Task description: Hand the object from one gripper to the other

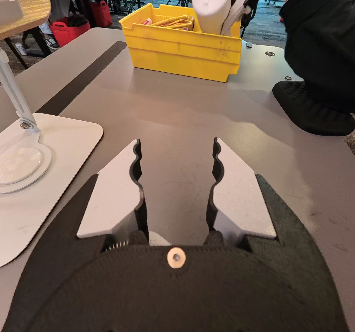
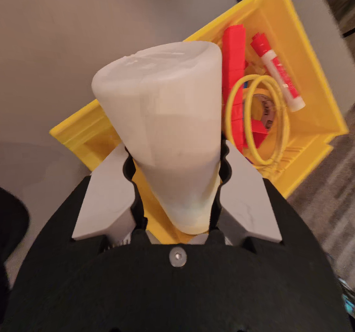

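Black tool (image 1: 177,146), pale fingers (image 1: 113,194), perhaps plastic.

My grey table (image 1: 172,111) carries a yellow bin (image 1: 182,53) toward its far edge, a white lamp base plate (image 1: 57,159) at my left, and a black padded cushion (image 1: 307,109) at my right.

Setting: office or lab workroom. Evidence: grey work table (image 1: 182,101) carrying a yellow parts bin (image 1: 182,53) of mixed supplies; white lamp base (image 1: 38,159) on the table, left of the bin; wood-topped desk (image 1: 28,9) and red fabric totes (image 1: 71,30) beyond the bin's left; chair legs on carpet behind it.
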A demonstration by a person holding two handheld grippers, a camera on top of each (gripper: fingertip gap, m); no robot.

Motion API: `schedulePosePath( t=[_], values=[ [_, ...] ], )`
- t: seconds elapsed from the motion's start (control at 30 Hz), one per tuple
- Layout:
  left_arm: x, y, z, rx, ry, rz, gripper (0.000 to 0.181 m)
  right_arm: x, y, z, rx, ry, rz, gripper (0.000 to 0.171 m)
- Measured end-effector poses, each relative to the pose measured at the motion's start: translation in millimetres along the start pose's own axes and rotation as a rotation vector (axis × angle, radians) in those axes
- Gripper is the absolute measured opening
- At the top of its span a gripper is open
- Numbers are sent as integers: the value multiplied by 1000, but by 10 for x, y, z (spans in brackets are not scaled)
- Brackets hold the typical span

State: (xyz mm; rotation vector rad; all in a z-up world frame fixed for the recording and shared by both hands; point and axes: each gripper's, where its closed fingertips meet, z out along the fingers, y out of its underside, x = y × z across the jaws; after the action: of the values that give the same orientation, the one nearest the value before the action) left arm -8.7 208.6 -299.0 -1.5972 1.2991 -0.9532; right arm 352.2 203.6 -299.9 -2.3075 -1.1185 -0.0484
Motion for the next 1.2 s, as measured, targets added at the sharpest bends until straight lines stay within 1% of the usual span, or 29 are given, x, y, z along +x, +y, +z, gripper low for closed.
schedulePosePath(
  t=[0.1,0.17,0.2,0.37,0.5,0.57,0.6,0.77,0.83,0.9,0.97,1.03,1.07,1.13,1.2],
  values=[
    [-7,-8,-9,6,-1,-4,73,130,-1,-176,-51,119,-38,85],
    [-3,-16,-16,8,-1,-2,73,231,81,-313,-139,209,-39,84],
    [-2,-19,-21,7,-1,-1,73,264,81,-381,-152,245,-43,83],
    [-2,-43,-52,19,-2,-2,73,412,52,-616,-201,385,-52,82],
    [-3,-43,-64,21,-1,-3,73,464,52,-645,-217,422,-62,83],
    [-1,-44,-68,22,0,-3,73,460,107,-583,-251,406,-54,83],
    [4,-45,-67,21,2,-2,73,425,169,-516,-279,370,-30,83],
    [34,-44,-46,17,13,1,73,298,229,-98,-249,243,-20,83],
    [44,-48,-34,16,16,3,73,200,313,-22,-253,221,-3,83],
    [43,-46,-15,14,17,2,73,193,298,-58,-219,230,15,83],
    [49,-55,10,18,25,-6,73,231,226,-92,-196,219,51,83],
    [66,-63,38,15,30,-3,73,285,106,-22,-177,208,68,83],
    [72,-55,49,7,29,6,73,281,57,33,-174,185,89,83],
    [66,-40,61,-1,25,14,73,260,-114,156,-95,120,116,82],
    [50,-35,64,4,28,3,73,248,-216,229,-54,46,165,82]
  ],
)
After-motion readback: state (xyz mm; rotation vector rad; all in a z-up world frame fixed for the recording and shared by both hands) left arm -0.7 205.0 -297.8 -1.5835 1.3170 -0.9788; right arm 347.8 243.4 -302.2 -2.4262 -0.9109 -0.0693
